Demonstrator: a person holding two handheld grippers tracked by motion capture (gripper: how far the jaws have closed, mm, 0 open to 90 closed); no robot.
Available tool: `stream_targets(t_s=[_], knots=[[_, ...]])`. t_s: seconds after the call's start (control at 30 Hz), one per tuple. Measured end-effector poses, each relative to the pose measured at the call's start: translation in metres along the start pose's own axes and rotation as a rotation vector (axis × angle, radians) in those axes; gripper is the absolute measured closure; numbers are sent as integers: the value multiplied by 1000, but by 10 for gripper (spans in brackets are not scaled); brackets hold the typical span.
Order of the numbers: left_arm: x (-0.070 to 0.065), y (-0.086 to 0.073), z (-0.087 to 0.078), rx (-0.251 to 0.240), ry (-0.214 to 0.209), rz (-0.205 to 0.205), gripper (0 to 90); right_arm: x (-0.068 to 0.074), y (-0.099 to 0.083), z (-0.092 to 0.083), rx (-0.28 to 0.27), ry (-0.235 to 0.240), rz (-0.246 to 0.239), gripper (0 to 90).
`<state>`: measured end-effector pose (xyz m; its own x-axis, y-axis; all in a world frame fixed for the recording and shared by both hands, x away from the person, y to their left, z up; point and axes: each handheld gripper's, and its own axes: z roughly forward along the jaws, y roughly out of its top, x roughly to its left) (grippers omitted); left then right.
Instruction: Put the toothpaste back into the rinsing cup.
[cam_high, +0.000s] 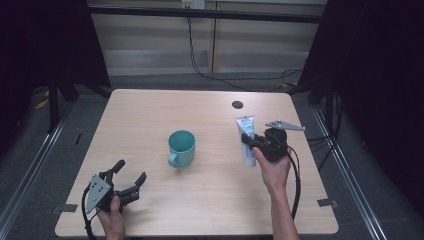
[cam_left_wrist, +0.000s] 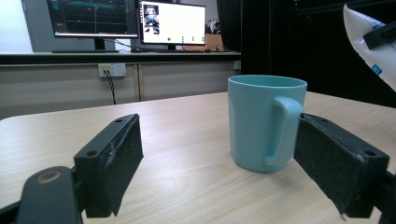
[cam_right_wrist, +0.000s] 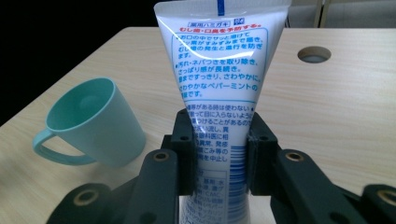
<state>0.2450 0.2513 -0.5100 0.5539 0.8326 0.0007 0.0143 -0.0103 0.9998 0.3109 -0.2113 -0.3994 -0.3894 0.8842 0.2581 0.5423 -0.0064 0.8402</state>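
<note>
Right gripper (cam_high: 248, 141) fingers clenched mid-body on a soft, light toothpaste tube (cam_high: 245, 131), centre-right; left gripper (cam_high: 129, 178) fingers released, lower left

Two lit monitors (cam_left_wrist: 126, 18) stand on a counter behind the wooden table (cam_high: 200, 210).

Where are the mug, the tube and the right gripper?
mug (cam_high: 182, 145), high view, on its outer wall.
tube (cam_right_wrist: 219, 65), right gripper view, on the printed panel above the jaws.
right gripper (cam_right_wrist: 219, 154), right gripper view, midway between its fingertips, which clamp the tube.
</note>
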Motion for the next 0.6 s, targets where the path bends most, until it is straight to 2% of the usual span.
stream_targets(t_s=[0.07,0.1,0.17,0.47,0.6], knots=[[0,0,0,-1,0,0,156,1,0,0,-14,0,-2,704],[0,0,0,0,0,0,156,2,0,-2,-42,10,-13,703],[0,0,0,0,0,0,156,3,1,-3,-62,8,-24,703],[0,0,0,0,0,0,156,5,5,-8,-120,15,-41,704],[0,0,0,0,0,0,156,6,8,-11,-162,22,-49,703]])
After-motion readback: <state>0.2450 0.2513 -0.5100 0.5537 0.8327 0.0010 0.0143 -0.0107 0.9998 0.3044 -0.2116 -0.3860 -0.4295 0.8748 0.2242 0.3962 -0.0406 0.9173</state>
